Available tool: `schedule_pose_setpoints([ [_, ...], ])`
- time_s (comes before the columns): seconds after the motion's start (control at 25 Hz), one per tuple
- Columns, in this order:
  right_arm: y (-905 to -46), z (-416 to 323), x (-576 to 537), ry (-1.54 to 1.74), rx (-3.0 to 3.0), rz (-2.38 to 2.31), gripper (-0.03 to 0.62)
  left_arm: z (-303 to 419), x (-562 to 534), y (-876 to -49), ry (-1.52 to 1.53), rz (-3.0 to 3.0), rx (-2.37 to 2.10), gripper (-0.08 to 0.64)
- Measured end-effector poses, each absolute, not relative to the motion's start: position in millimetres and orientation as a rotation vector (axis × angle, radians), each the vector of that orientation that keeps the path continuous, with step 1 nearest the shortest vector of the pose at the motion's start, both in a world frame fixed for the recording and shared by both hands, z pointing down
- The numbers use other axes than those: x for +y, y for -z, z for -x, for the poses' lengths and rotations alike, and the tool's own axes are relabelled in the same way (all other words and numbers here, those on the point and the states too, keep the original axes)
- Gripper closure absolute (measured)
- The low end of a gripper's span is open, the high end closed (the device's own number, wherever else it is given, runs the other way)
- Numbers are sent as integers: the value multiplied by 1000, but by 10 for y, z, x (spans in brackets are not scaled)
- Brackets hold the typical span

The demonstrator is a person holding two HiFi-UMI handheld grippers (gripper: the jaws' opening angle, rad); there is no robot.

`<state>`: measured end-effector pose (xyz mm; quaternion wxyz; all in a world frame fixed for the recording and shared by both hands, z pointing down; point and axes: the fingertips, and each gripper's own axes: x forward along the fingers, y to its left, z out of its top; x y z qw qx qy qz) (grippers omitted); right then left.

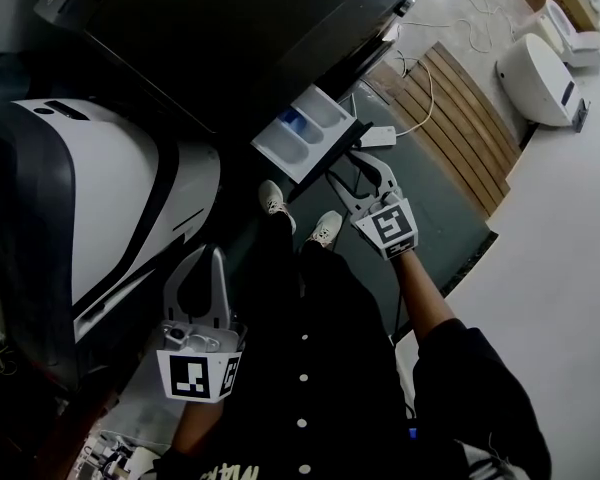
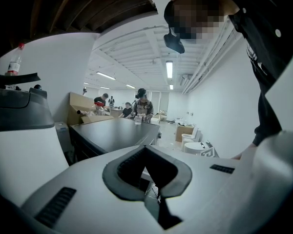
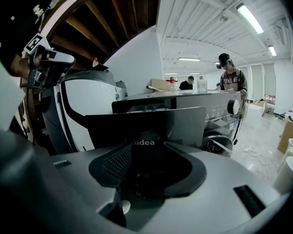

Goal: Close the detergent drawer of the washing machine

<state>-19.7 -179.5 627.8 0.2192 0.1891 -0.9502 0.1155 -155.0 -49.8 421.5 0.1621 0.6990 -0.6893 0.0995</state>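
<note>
Two grippers are showing in the head view, one in each of the person's hands. The right gripper [image 1: 353, 155] is reaching forward to the detergent drawer [image 1: 305, 133], which is standing pulled out of the dark washing machine [image 1: 230, 38] with its pale compartments lying open to view. In the right gripper view the right gripper [image 3: 146, 147] is holding its jaws a little apart, and their tips are meeting the lower edge of the drawer's dark front panel [image 3: 146, 126], where the word Midea is showing; the jaws are clamping nothing. The left gripper [image 1: 217, 256] is hanging low and well apart from the drawer, beside a white appliance [image 1: 90, 208] with dark trim. In the left gripper view the left gripper [image 2: 145, 149] is keeping its jaws pressed together at the tips with nothing between them, and it is looking across a dark tabletop [image 2: 112, 133] toward several people [image 2: 142, 104] at the far end of a bright room. The person's pale shoes [image 1: 271, 199] are standing on the dark floor just below the drawer. Wooden slats [image 1: 465, 118] are lying to the right of the machine, and a white toilet [image 1: 535, 78] is sitting beyond them.
</note>
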Motion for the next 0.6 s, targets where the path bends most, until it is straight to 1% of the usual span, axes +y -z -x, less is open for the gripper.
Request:
schedule_pose_setpoints([
  [0.6, -6260, 619, -1983, -291, -2624, -491, 396, 1734, -539, -4209, -264, -1944, -1995, 554],
])
